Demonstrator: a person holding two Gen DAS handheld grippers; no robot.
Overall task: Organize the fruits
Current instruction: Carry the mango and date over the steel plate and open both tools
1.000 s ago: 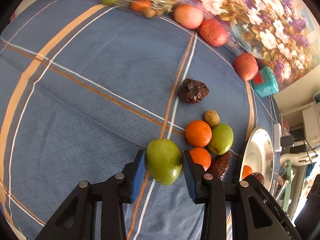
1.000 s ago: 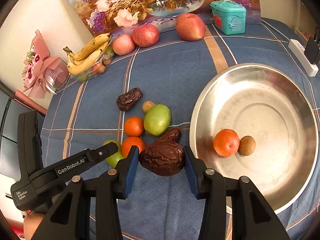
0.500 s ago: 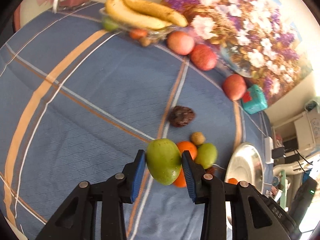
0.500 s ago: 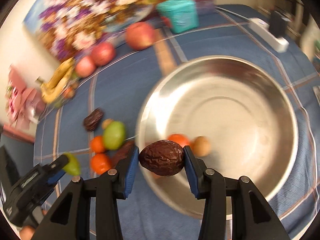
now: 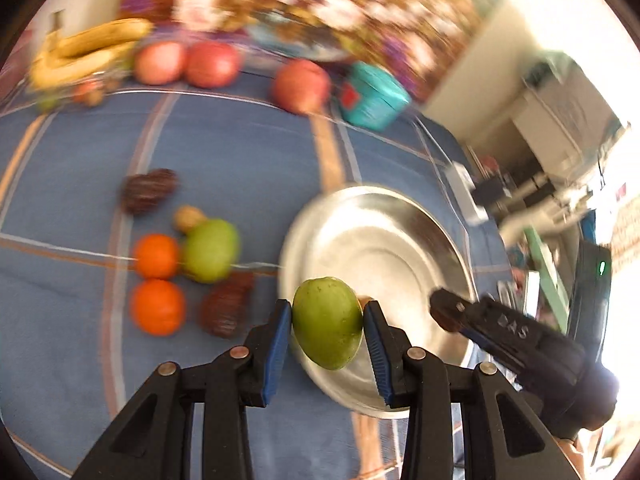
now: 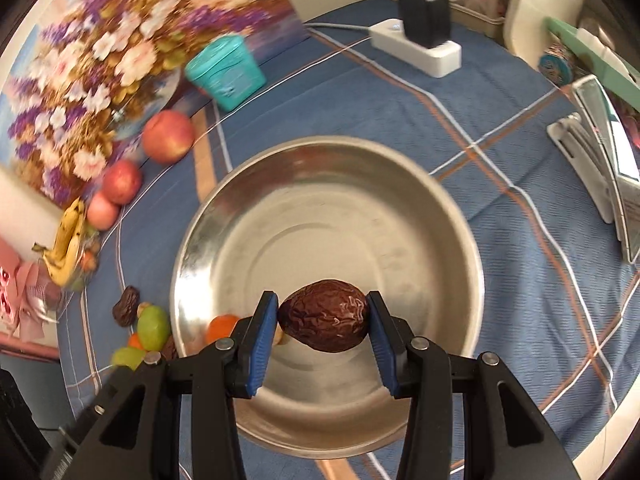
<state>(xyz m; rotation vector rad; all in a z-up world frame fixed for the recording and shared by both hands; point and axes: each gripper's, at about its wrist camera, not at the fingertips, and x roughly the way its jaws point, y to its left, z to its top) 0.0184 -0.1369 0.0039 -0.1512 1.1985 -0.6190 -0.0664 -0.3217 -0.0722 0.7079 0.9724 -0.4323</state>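
Wrinkled brown date [image 6: 324, 326] clamped in right gripper [image 6: 323, 330]; left gripper [image 5: 327, 330] grips smooth green fruit [image 5: 327, 328].

Left wrist view: looks forward and down along its fingers [image 5: 276, 344] from above the counter [image 5: 224, 148], toward the painting [image 5: 304, 4], blurred
Right wrist view: sits close over the steel bowl [image 6: 452, 216], facing down into it past its own fingers [image 6: 260, 344]
Shared: bowl [image 5: 400, 216], teal box [image 5: 372, 96], apples, bananas, loose fruit pile
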